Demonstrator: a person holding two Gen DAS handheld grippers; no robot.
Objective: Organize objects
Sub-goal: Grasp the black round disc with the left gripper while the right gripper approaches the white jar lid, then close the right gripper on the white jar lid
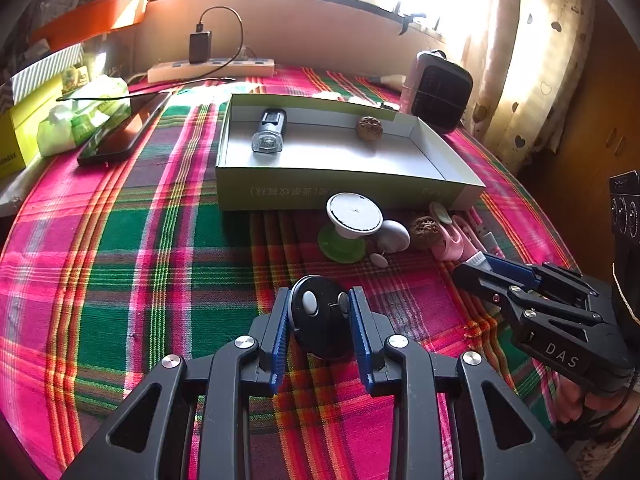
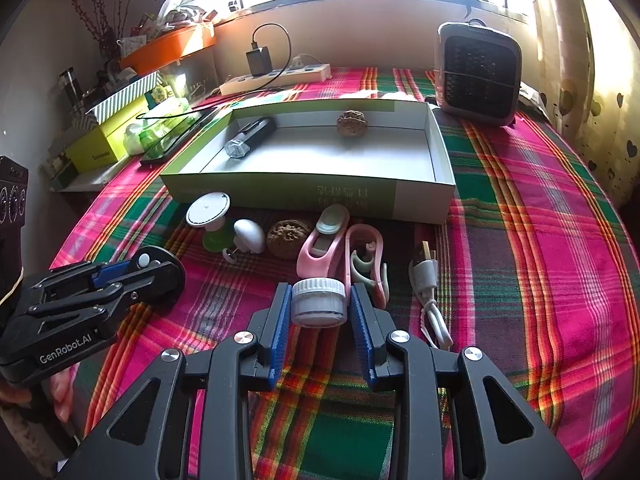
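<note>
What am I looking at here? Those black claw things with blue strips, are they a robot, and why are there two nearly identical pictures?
No robot: a person holds two hand-held grippers, each carrying a wide-angle camera looking along its fingers. One picture comes from each.

The left gripper is shut on a round black disc with a white button. The right gripper is shut on a small white ribbed-lid jar.

Both rest over a pink-and-green plaid cloth. On it sits an open shallow cardboard box holding a small flashlight and a brown walnut. In front lie another walnut, pink clips and a white cable.
</note>
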